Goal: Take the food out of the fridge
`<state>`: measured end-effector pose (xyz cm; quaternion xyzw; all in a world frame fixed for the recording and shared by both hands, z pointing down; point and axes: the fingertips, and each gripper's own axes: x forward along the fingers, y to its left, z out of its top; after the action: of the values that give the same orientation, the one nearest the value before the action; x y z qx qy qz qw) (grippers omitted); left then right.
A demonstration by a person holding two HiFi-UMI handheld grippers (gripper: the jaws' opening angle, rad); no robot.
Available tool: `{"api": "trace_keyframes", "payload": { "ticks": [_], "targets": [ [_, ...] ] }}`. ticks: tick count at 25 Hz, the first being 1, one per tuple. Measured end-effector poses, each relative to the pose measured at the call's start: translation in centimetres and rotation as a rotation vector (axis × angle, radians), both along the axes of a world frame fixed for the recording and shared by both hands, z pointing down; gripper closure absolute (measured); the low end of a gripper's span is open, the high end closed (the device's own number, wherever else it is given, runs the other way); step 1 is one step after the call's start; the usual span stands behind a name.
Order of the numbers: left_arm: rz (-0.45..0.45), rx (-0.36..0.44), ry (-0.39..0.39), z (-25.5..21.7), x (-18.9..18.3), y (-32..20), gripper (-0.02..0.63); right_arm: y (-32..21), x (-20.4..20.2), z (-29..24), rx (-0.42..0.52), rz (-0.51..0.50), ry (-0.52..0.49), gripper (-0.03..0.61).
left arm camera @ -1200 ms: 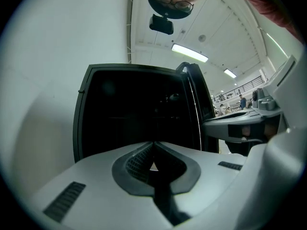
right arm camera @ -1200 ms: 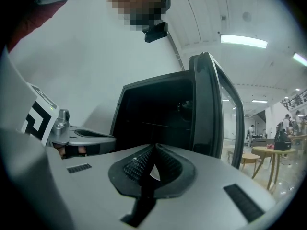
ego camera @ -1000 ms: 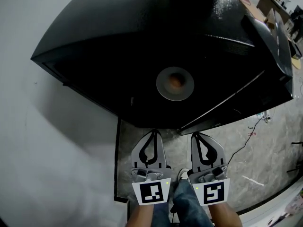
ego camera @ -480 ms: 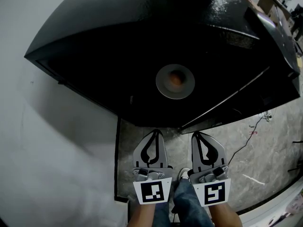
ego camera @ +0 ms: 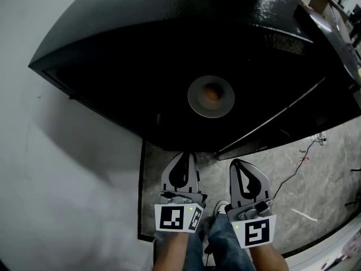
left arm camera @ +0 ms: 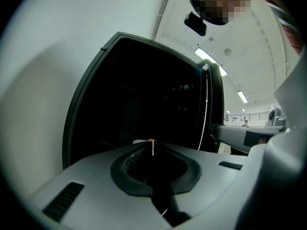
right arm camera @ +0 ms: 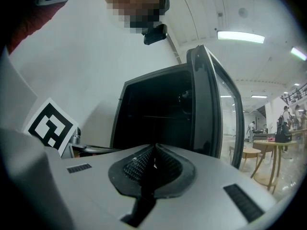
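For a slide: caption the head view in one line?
Left gripper and right gripper, both shut, face the open fridge holding a plate of food.

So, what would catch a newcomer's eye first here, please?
The black fridge fills the upper head view, door open, inside dark. Mid-frame, a pale plate stands out in it, with orange-brown food on it. Below, the left gripper and right gripper sit side by side, shut and empty.

You have no words, brands or numbers to read; only coded square markers on your left tongs [ego camera: 183,156] and right tongs [ego camera: 237,162].
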<state>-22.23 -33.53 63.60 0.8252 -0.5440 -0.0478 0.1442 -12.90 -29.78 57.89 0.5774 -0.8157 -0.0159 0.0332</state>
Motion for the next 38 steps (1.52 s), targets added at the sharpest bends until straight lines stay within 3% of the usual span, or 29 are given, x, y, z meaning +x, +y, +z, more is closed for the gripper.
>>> {"api": "trace_keyframes", "payload": {
  "ticks": [4,11,15,18,21,25,28,38],
  "targets": [
    [0.003,-0.06,0.163,1.1,-0.2,-0.8,0.597,0.0,0.0,0.2,-0.003,-0.004,-0.002,0.557],
    [-0.015,-0.188,0.585,3.0,-0.2,-2.8,0.594,0.0,0.1,0.3,-0.005,-0.008,-0.004,0.557],
    [-0.023,-0.288,0.807,4.8,0.3,-3.7,0.52,0.0,0.2,0.3,-0.007,-0.007,-0.009,0.557],
    [-0.065,-0.36,0.848,6.2,0.3,-4.2,0.511,0.1,0.3,0.3,-0.01,-0.009,-0.007,0.557],
    [-0.05,-0.372,0.899,6.3,1.1,-5.2,0.506,0.0,0.3,0.3,-0.006,-0.01,-0.007,0.557],
    [-0.025,-0.389,1.043,5.9,2.6,-6.6,0.492,0.0,0.4,0.3,-0.009,-0.005,-0.011,0.557],
    [0.009,-0.381,1.011,6.3,3.2,-7.6,0.486,0.1,0.5,0.3,-0.011,-0.002,-0.016,0.557],
    [0.012,-0.397,1.046,6.7,5.3,-10.1,0.485,0.6,1.1,0.9,-0.029,-0.005,-0.011,0.557]
  ]
}}
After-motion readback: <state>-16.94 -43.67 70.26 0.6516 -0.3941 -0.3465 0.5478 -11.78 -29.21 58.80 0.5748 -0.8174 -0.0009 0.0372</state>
